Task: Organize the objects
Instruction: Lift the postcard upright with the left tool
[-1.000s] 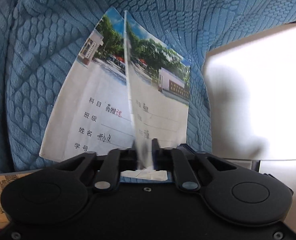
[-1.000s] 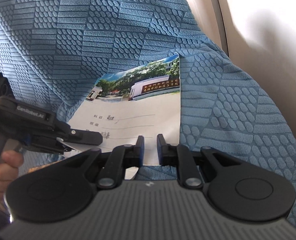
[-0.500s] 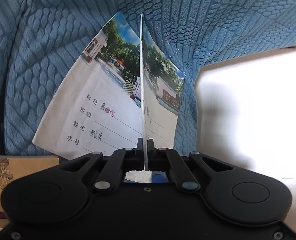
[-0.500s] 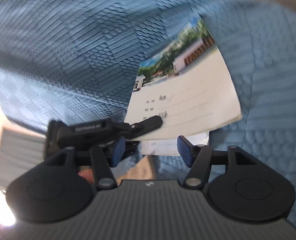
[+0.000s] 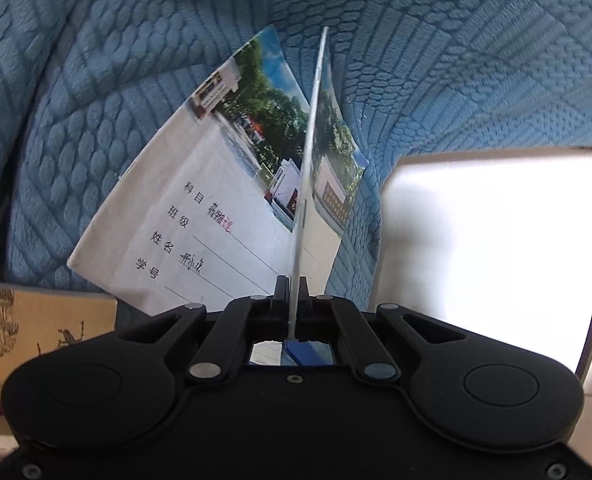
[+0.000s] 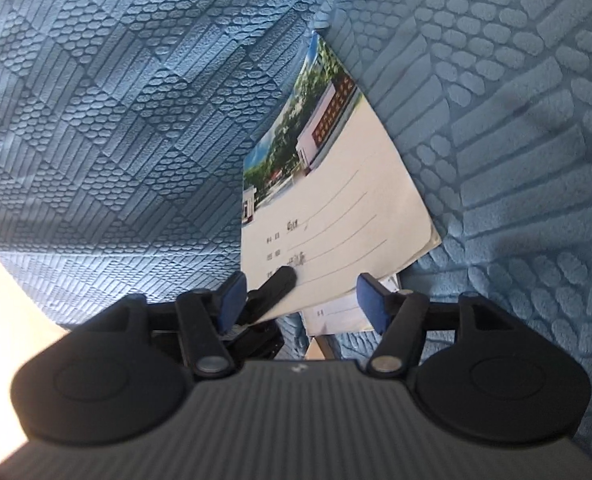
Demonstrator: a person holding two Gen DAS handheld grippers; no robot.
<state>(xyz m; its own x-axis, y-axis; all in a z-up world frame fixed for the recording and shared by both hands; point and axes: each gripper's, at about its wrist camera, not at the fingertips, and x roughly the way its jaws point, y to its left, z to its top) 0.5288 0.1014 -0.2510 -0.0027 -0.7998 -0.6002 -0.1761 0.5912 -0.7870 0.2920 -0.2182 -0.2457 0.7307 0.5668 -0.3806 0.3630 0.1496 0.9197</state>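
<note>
Notebooks: two thin ones with photo covers. The upper notebook point(image 5: 199, 216) was lifted at its near edge, its far edge leaning on the blue blanket point(image 5: 95, 80); the lower notebook point(image 6: 336, 312) lay under it, only a corner showing.
Left tongs point(image 5: 291, 292): pressed together, pinching the upper notebook by its near edge, seen edge-on in the left view.
Right tongs point(image 6: 300, 300): just spread apart, pads point(image 6: 231, 300) on either side of the near edges, touching nothing.
Handling: light, floppy, smooth covers; likely to sag or slip if pinched by one corner.
Hold: probably best near the stapled spine or mid-edge, deep between the pads.
Surroundings: brown book point(image 5: 35, 320) near left; bright white surface point(image 5: 496, 260) right.
</note>
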